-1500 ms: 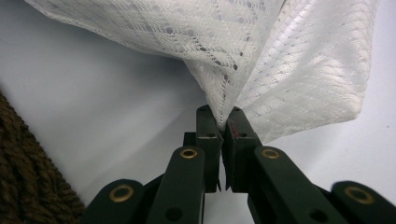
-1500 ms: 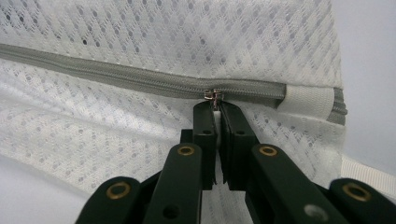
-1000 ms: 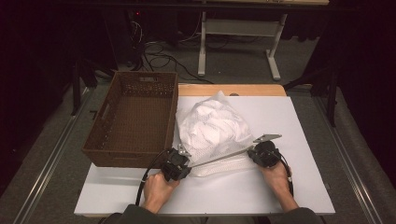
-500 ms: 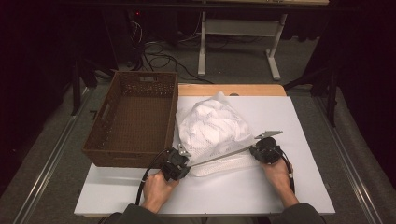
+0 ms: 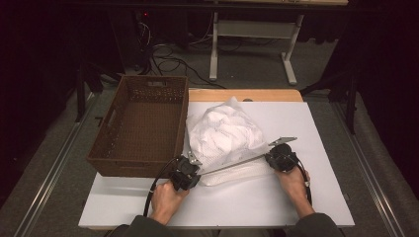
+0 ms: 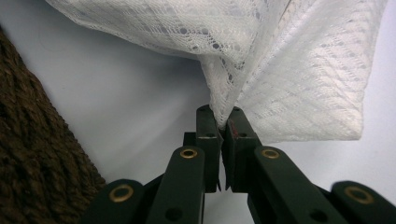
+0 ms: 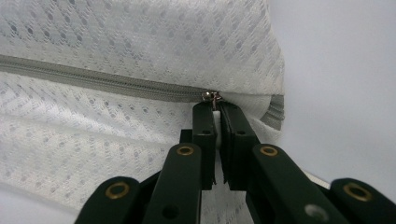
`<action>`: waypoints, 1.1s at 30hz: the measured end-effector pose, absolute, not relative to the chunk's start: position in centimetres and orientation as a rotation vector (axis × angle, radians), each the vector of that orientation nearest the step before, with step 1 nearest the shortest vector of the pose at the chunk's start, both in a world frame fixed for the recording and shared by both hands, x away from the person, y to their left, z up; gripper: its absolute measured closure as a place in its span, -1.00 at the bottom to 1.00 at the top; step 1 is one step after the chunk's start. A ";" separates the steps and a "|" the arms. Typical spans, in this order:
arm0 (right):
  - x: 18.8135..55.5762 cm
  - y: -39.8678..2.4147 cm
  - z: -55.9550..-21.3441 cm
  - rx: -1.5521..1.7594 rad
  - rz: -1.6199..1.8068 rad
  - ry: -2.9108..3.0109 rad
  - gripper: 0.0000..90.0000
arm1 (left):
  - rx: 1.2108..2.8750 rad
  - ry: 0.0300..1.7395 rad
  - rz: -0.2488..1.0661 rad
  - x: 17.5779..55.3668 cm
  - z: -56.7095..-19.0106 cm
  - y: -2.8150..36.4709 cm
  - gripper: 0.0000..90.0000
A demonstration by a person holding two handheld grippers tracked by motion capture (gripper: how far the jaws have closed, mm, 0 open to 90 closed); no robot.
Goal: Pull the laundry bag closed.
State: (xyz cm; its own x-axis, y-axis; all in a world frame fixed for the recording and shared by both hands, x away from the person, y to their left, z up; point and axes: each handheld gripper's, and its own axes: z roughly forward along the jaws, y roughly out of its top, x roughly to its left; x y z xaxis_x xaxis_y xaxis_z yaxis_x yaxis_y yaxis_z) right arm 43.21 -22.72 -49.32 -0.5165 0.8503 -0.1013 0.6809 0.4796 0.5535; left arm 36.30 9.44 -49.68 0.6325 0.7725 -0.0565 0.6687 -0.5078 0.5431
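Your left gripper (image 6: pixel 220 122) had its jaws clamped together on a bunched corner of the white mesh laundry bag (image 6: pixel 289 70), the netting fanning up and away from the pinch, while your right gripper (image 7: pixel 215 116) was pressed shut on the small metal zipper pull (image 7: pixel 211 96) at the end of the grey zipper (image 7: pixel 93 81) that ran off to the left across the mesh. From above, your left gripper (image 5: pixel 185 173) sat near the front left of the bag, just beside the near right corner of the brown wicker basket (image 5: pixel 141 126), and your right gripper (image 5: pixel 281 157) sat at the bag's near right side; the bag's front edge was stretched in a taut line between the two. The laundry bag (image 5: pixel 225 133) itself lay heaped in the middle of the white table top (image 5: pixel 257 202), touching or very nearly touching the basket's right wall. Your left hand (image 5: pixel 165 200) and right hand (image 5: pixel 292 180) came in from the near edge, a black cable (image 5: pixel 150 190) looping from the left gripper. Beyond the far edge, a table frame (image 5: pixel 252 34) stood on the dark floor.
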 end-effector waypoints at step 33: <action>40.3 -23.1 -47.8 1.233 0.851 2.356 0.21 | 2.209 1.028 0.319 34.4 -47.3 10.5 0.07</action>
